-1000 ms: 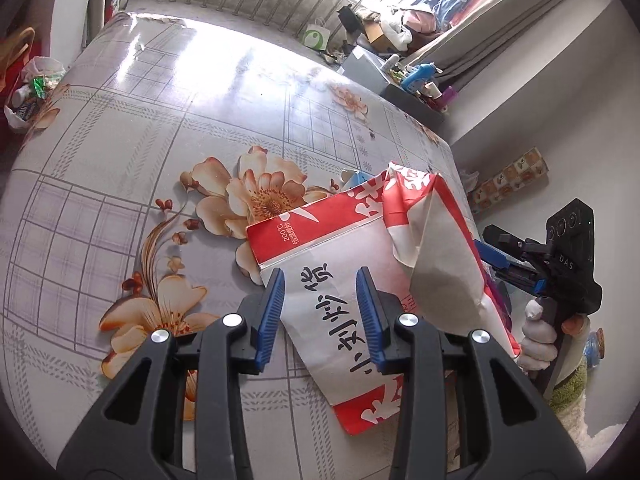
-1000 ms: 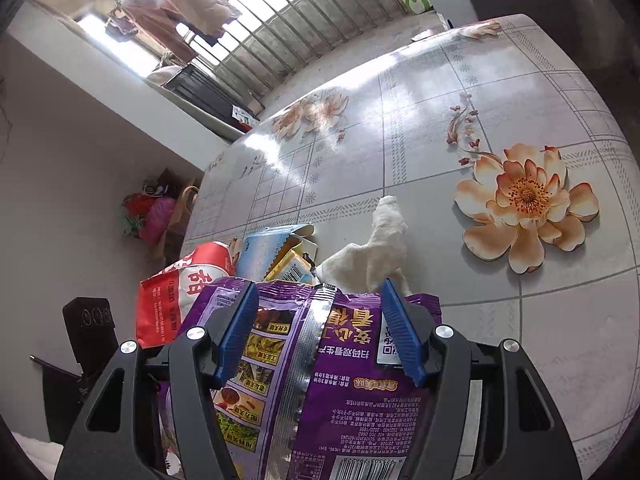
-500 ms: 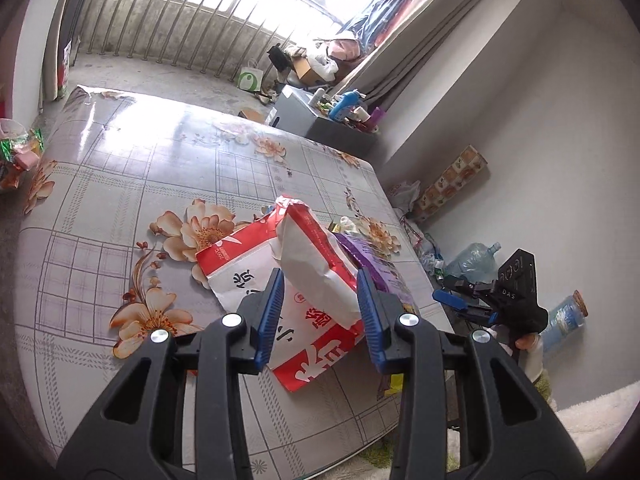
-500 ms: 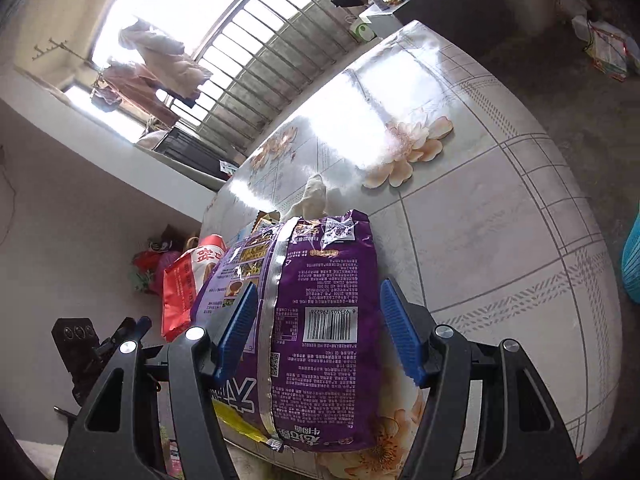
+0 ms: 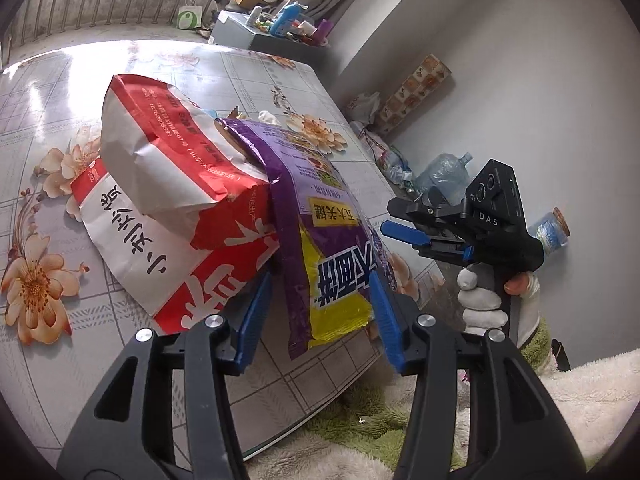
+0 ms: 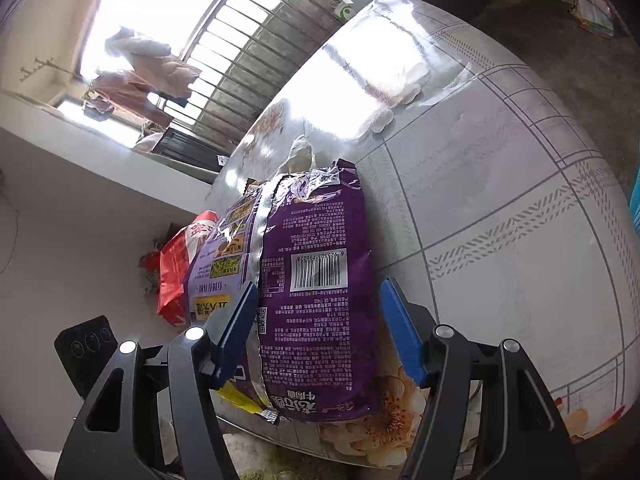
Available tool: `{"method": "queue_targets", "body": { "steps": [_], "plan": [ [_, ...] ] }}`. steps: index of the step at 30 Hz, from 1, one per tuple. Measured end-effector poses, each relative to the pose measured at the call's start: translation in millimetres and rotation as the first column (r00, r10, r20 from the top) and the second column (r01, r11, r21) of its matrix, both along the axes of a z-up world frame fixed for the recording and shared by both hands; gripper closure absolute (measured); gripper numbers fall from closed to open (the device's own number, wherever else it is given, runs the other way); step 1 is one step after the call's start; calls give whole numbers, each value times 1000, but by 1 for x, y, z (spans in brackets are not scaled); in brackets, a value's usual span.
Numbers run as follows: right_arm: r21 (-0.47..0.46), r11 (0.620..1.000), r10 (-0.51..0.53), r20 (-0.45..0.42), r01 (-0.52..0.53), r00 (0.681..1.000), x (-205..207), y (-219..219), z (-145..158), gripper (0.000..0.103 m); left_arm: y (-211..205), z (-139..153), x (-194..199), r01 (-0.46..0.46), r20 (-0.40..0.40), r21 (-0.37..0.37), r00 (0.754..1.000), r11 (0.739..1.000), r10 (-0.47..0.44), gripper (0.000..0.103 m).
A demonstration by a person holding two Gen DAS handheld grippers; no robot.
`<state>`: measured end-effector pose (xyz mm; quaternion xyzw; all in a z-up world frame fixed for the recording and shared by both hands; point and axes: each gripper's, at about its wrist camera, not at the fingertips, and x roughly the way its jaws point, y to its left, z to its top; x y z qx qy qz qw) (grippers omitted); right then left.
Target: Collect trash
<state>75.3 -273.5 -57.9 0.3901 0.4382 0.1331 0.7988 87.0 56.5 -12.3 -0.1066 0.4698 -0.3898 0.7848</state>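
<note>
A purple snack bag [image 5: 332, 240] lies across a red-and-white paper bag [image 5: 160, 184] on the flowered table [image 5: 72, 364], its lower end hanging past the table's near edge. That lower end sits between the jaws of my left gripper [image 5: 318, 320], which are opening; the pads do not pinch it. In the right wrist view the same purple bag [image 6: 316, 280] lies ahead of my right gripper [image 6: 318, 332], which is open, its right pad clear of the bag. A gloved hand holds the right gripper [image 5: 416, 240] just off the table's right edge.
A crumpled white tissue [image 6: 298, 154] and a blue carton [image 5: 208, 114] lie behind the bags. A water jug [image 5: 440, 172] and a jar [image 5: 554, 232] stand on the floor to the right. A cluttered cabinet [image 5: 248, 36] stands past the table's far end.
My left gripper swung right from the red-and-white bag to the purple bag's end, and its jaws widened. The right gripper drew back from the purple bag toward the table's edge.
</note>
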Motion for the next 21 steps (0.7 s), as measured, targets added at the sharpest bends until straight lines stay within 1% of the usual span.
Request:
{"method": "queue_targets", "body": {
  "steps": [2, 5, 7, 9, 11, 17, 18, 19, 20, 21],
  "plan": [
    [-24, 1000, 6, -15, -7, 1000, 1, 7, -3, 41, -6, -2, 3, -6, -10, 5, 1000, 1000, 6, 56],
    [-19, 1000, 12, -26, -12, 1000, 0, 9, -9, 41, -15, -5, 6, 13, -25, -22, 1000, 1000, -14, 56],
    [-16, 1000, 10, -35, -10, 999, -1, 10, -13, 41, -19, -2, 6, 42, -32, -78, 998, 996, -44, 57],
    [-17, 1000, 7, -42, -8, 999, -1, 9, -15, 41, -25, 4, 3, 73, -17, -126, 997, 989, -76, 57],
    [-14, 1000, 2, -44, -3, 999, -2, 6, -17, 41, -29, 8, 2, 95, 8, -136, 995, 986, -95, 57],
    [24, 1000, -8, -37, 9, 999, -4, 2, -20, 41, -48, 13, 6, 136, 19, -163, 991, 977, -135, 58],
    [25, 1000, -11, -35, 12, 999, -5, 1, -20, 41, -51, 13, 7, 142, 31, -158, 990, 977, -138, 62],
    [26, 1000, -16, -32, 16, 999, -6, 0, -20, 41, -54, 15, 8, 146, 38, -153, 989, 977, -142, 70],
    [25, 999, -22, -29, 22, 999, -8, -3, -19, 41, -57, 16, 9, 149, 44, -149, 989, 978, -144, 73],
    [21, 999, -28, -21, 29, 999, -11, -6, -18, 41, -59, 17, 10, 149, 51, -150, 988, 977, -143, 79]
  ]
}}
